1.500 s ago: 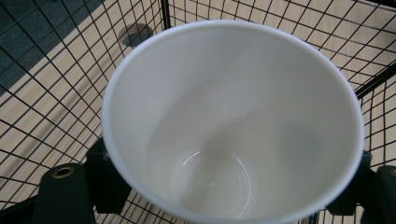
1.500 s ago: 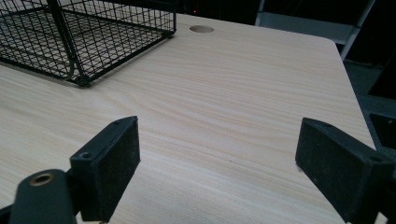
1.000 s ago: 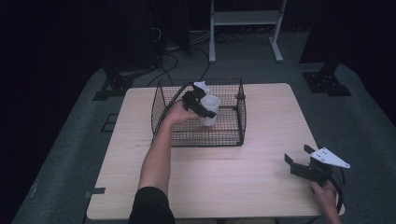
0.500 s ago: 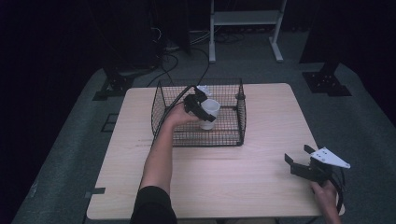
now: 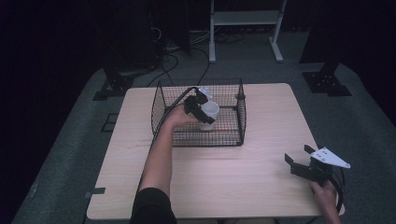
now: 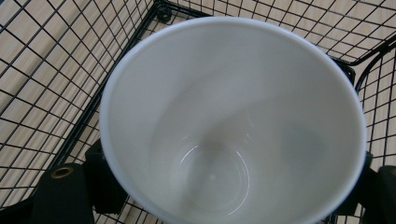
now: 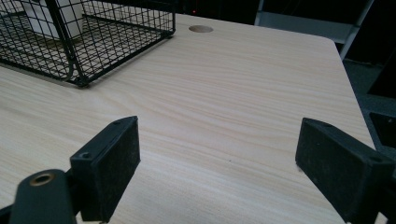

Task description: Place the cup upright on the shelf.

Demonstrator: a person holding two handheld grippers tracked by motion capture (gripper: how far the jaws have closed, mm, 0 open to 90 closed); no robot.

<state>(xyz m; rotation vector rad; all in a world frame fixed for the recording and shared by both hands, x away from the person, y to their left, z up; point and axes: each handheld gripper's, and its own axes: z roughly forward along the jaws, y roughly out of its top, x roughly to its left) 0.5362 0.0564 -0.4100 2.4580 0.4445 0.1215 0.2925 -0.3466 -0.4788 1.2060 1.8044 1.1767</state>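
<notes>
Since a second ago the left gripper (image 5: 201, 108) and its white cup (image 5: 208, 115) have shifted slightly toward the basket's left-back area and the cup tips more; the right gripper (image 5: 302, 161) has not moved.

High view: light wooden table (image 5: 261, 186) on a grey floor mat. Black wire basket (image 5: 241, 112) sits on the table's far-centre part. The person's left hand (image 5: 177, 116) reaches over the basket's near-left wall, holding the left gripper inside the basket. The jaws are clamped around the white cup, which is tilted and sits within the basket walls; whether it touches the basket floor cannot be told. Right hand (image 5: 323, 193) holds the right gripper at the table's near-right corner, well apart from the basket, jaws spread, nothing between them.

Left gripper view: the cup (image 6: 233, 121) seen from its open mouth, inside bare and glossy. Black jaws press its sides low at left and right. Basket mesh (image 6: 42, 70) and wood grain lie behind it.

Right gripper view: both black jaws stand wide apart over bare tabletop (image 7: 233, 107), gripper (image 7: 233, 177) gripping nothing. Basket corner (image 7: 79, 42) at upper left, something white behind its mesh. A round hole (image 7: 201, 29) shows in the table beyond.
</notes>
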